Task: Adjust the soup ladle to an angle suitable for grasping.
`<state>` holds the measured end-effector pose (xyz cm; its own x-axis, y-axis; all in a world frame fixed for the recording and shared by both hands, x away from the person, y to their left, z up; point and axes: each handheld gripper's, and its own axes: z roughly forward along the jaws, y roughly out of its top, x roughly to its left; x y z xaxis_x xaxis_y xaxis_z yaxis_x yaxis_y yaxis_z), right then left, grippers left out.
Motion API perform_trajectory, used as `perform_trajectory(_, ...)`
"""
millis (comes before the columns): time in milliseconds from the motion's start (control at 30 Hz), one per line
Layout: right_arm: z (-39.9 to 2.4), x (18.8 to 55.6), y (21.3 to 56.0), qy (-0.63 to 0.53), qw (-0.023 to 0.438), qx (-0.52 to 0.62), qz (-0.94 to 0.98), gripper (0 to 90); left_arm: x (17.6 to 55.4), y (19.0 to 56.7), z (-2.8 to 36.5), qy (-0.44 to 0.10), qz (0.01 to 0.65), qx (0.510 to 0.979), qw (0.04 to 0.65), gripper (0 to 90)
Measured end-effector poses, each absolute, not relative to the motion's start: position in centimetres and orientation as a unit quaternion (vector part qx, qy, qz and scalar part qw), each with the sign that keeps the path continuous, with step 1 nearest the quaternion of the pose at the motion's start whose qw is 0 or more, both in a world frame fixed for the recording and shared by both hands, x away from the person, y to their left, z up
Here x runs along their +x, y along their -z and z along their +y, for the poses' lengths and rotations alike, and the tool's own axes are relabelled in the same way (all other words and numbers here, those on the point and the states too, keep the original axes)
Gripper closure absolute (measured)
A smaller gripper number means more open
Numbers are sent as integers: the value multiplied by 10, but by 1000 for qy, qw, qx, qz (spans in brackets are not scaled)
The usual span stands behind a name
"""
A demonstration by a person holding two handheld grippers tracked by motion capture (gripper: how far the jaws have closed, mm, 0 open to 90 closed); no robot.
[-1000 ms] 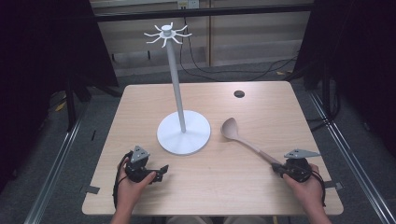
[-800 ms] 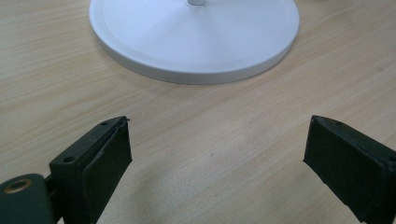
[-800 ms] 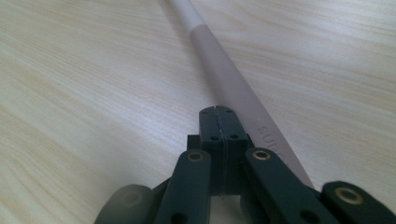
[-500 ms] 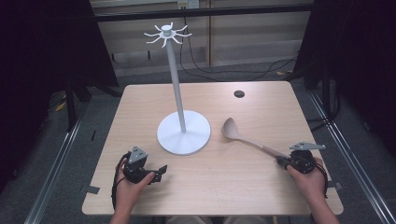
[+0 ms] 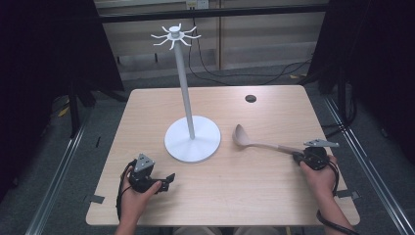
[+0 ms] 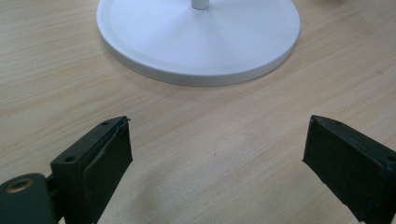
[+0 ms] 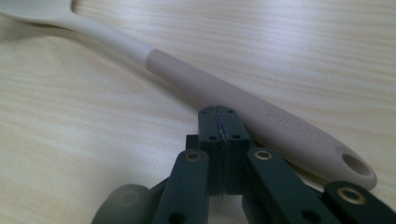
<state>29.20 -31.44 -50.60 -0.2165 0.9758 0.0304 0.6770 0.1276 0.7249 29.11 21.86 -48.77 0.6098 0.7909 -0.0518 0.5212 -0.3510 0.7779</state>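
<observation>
- This is looking like a lab or recording studio set up for filming, not a home.
- A bare wooden desk is standing alone on grey carpet.
- Black curtains are hanging at both sides, closing off the space.
- Metal rails are running along the floor beside the desk.
- Loose cables are trailing across the floor behind it.
- Tape tabs are sticking to the desk's edges.

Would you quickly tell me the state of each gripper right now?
Left gripper: open, holding nothing, facing the white stand's base.
Right gripper: closed, empty, its tips beside the spoon's handle.
</observation>
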Motion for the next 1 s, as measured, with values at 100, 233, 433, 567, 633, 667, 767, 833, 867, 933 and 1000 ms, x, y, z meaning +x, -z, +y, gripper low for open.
perform_trajectory(100,-314,300,506,-312,241,583,711,898,293,488,219,-169,408,805,397,79)
perform_trajectory(233,-314,312,506,-308,246,587,707,897,293,488,219,-170,408,805,396,81)
perform_trajectory(433,-312,331,507,-300,255,591,704,887,295,489,218,-169,407,806,395,85)
perform_trajectory(567,-308,344,508,-300,257,591,703,885,296,489,218,-168,408,806,395,87)
perform_trajectory(633,-306,351,508,-298,259,593,702,884,296,489,218,-168,408,806,394,88)
perform_trajectory(667,-306,353,508,-297,260,590,704,881,296,489,218,-167,408,806,395,88)
perform_trajectory(767,-301,363,508,-292,265,587,706,879,296,489,218,-167,407,806,397,89)
perform_trajectory(833,-298,369,508,-296,265,588,705,880,297,489,219,-169,406,807,395,89)
perform_trajectory(867,-296,372,509,-296,265,587,705,880,297,488,219,-171,405,807,394,90)
perform_trajectory(933,-292,378,509,-296,264,585,708,880,297,488,220,-169,408,805,396,90)
perform_trajectory(1000,-287,383,509,-298,264,580,711,883,298,489,220,-170,411,804,395,90)
